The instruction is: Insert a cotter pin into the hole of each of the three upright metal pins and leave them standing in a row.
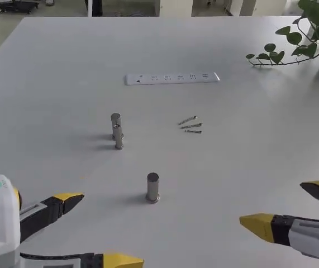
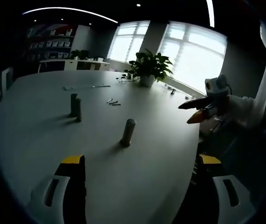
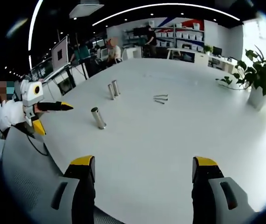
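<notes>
Three upright metal pins stand on the white table (image 1: 232,167): two close together (image 1: 117,132) (image 2: 75,107) (image 3: 113,88) and one nearer pin (image 1: 153,187) (image 2: 128,132) (image 3: 98,117) alone. Three cotter pins (image 1: 190,125) (image 2: 113,101) (image 3: 160,98) lie loose to the right of the pair. My left gripper (image 1: 100,229) (image 2: 142,163) hovers open at the near left edge, short of the lone pin. At the near right, my right gripper (image 1: 290,206) (image 3: 142,165) is open too, holding nothing. Each gripper appears in the other's view, the right gripper (image 2: 195,109) and the left gripper (image 3: 49,114).
A white power strip (image 1: 172,78) lies beyond the pins. A potted plant (image 1: 304,33) (image 2: 147,70) (image 3: 258,77) stands at the far right corner. People sit at desks in the background of the right gripper view.
</notes>
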Tool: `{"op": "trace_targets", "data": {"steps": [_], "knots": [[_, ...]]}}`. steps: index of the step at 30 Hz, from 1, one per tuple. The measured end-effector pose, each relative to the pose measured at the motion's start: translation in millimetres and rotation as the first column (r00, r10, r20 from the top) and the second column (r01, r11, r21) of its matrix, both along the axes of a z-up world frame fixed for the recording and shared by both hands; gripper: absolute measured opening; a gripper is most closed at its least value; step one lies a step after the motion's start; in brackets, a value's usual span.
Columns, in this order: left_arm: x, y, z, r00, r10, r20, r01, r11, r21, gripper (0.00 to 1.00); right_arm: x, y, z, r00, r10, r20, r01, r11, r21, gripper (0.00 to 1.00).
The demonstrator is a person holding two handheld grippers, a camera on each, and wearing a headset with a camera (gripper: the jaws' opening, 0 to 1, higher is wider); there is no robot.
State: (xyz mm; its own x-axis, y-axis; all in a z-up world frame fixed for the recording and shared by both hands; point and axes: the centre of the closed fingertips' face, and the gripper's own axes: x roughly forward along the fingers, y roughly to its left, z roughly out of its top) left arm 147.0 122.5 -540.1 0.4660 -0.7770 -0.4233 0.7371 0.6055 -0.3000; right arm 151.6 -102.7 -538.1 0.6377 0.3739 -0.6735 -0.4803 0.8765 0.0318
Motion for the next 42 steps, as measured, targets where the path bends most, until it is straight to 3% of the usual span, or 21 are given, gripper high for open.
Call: {"op": "trace_targets", "data": {"steps": [3, 6, 12, 17, 23, 25, 27, 29, 30, 35, 36, 39, 42], "knots": [[-0.6, 1.7, 7.0, 1.0, 0.016, 0.015, -0.016, 1.0, -0.011, 0.99, 2.7, 3.5, 3.4, 0.998, 0.063, 0.008, -0.063, 0.998, -0.025, 0.84], [-0.8, 4.2, 13.7, 0.998, 0.043, 0.04, -0.043, 0.999, -0.004, 0.99, 9.7, 8.1, 16.6, 0.991, 0.122, 0.05, -0.121, 0.992, -0.022, 0.81], [-5.1, 6.5, 20.1, 0.997, 0.067, 0.048, -0.067, 0.998, -0.01, 1.0, 21.5, 14.9, 32.3, 0.97, 0.227, 0.083, -0.223, 0.973, -0.056, 0.75], [-6.8, 9.3, 20.4, 0.996, 0.083, 0.039, -0.082, 0.997, -0.016, 1.0, 38.0, 22.7, 45.4, 0.933, 0.348, 0.093, -0.335, 0.933, -0.127, 0.72], [-8.2, 9.1, 21.4, 0.995, 0.093, 0.024, -0.092, 0.995, -0.036, 0.99, 58.2, 32.3, 55.7, 0.9, 0.429, 0.082, -0.409, 0.894, -0.183, 0.7], [-8.6, 8.5, 22.1, 0.995, 0.093, 0.022, -0.092, 0.995, -0.044, 0.99, 70.1, 31.5, 52.7, 0.894, 0.444, 0.066, -0.427, 0.887, -0.178, 0.69], [-9.0, 8.2, 21.9, 0.995, 0.093, 0.018, -0.092, 0.995, -0.046, 0.99, 75.7, 35.4, 52.9, 0.879, 0.472, 0.064, -0.452, 0.87, -0.195, 0.67], [-9.4, 7.8, 21.7, 0.996, 0.092, 0.02, -0.091, 0.995, -0.047, 0.99, 90.1, 33.6, 49.7, 0.865, 0.499, 0.05, -0.478, 0.85, -0.223, 0.66], [-9.7, 7.5, 21.8, 0.996, 0.091, 0.019, -0.09, 0.995, -0.048, 0.99, 91.5, 34.7, 46.7, 0.848, 0.529, 0.024, -0.509, 0.827, -0.238, 0.65], [-10.4, 9.3, 21.0, 0.995, 0.094, 0.02, -0.094, 0.995, -0.043, 0.99, 109.0, 41.4, 40.2, 0.825, 0.566, -0.006, -0.551, 0.8, -0.237, 0.62], [-10.8, 11.2, 20.4, 0.995, 0.101, 0.018, -0.1, 0.994, -0.041, 0.99, 126.8, 47.1, 35.6, 0.802, 0.597, -0.023, -0.586, 0.779, -0.221, 0.62], [-10.3, 13.5, 17.8, 0.993, 0.115, 0.012, -0.114, 0.993, -0.042, 0.99, 140.0, 47.9, 32.6, 0.791, 0.611, -0.043, -0.602, 0.762, -0.239, 0.58], [-11.7, 13.7, 16.0, 0.993, 0.122, -0.006, -0.122, 0.991, -0.052, 0.99, 155.8, 48.4, 29.9, 0.764, 0.641, -0.071, -0.632, 0.723, -0.279, 0.53]]}}
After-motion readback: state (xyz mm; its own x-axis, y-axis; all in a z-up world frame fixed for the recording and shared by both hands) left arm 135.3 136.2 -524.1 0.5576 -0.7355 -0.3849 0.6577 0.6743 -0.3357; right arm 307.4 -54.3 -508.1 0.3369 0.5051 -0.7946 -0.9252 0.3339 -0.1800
